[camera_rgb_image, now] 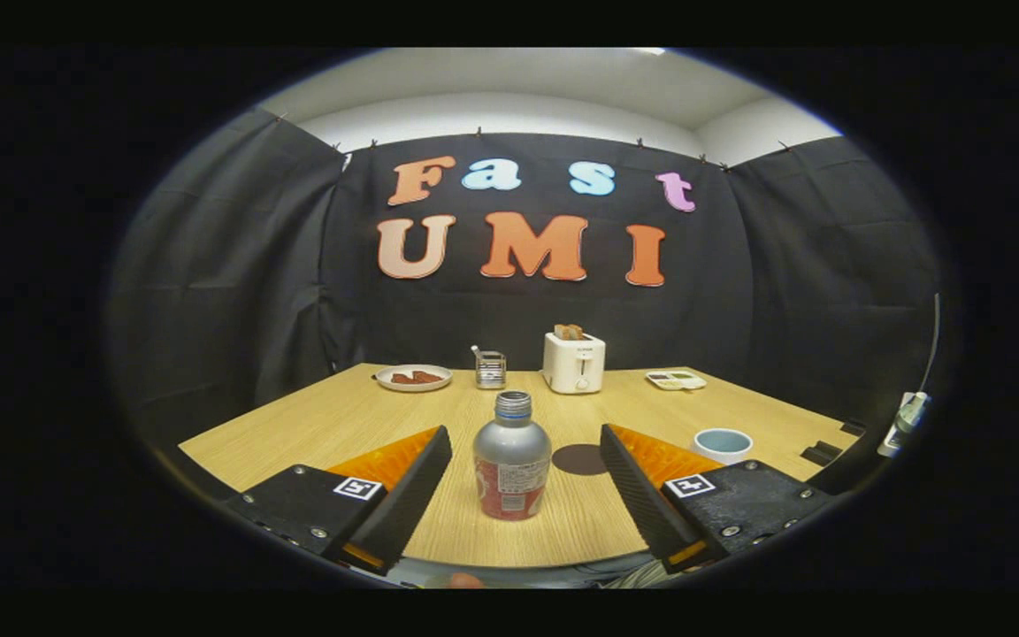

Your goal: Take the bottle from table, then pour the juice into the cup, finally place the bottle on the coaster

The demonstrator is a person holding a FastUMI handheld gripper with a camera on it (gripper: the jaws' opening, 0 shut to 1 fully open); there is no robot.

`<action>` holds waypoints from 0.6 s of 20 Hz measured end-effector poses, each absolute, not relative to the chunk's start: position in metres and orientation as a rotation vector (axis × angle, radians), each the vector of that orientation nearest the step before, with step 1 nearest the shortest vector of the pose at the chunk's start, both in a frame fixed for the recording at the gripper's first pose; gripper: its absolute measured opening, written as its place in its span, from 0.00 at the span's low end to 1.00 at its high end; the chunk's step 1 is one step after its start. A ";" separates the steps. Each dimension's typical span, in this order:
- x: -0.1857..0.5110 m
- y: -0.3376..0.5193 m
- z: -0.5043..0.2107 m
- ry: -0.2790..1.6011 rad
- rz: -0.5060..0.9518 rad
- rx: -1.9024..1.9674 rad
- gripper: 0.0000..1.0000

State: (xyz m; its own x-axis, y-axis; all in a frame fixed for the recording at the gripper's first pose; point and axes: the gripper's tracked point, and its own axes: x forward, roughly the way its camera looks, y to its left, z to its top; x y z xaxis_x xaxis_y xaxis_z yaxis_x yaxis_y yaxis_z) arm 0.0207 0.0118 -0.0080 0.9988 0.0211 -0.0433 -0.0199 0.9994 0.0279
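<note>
Bottle between open fingers

Bottle (pixel 512 457) stands upright on the table (pixel 315 425), between the gripper (pixel 525 442) fingers, untouched. Gripper spread wide, holding nothing. Dark coaster (pixel 580 459) just behind; cup (pixel 722 444) beyond the right finger.

Gripper (pixel 524 442) wide open, bottle (pixel 511 460) upright between the fingers, untouched; coaster (pixel 580 458) just behind, cup (pixel 722 444) off right

The gripper (pixel 525 442) is level, its fingers (pixel 408 495) spread wide apart.
</note>
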 end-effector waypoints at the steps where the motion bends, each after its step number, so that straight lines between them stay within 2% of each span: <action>1: 0.021 0.012 -0.009 0.049 0.021 0.029 1.00; 12: 0.046 0.013 -0.042 0.150 0.001 0.027 1.00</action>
State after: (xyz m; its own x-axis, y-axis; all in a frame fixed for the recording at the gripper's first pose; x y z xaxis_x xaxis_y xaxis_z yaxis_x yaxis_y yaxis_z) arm 0.0456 0.0129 -0.0418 0.9888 0.0028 -0.1491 0.0012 0.9996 0.0270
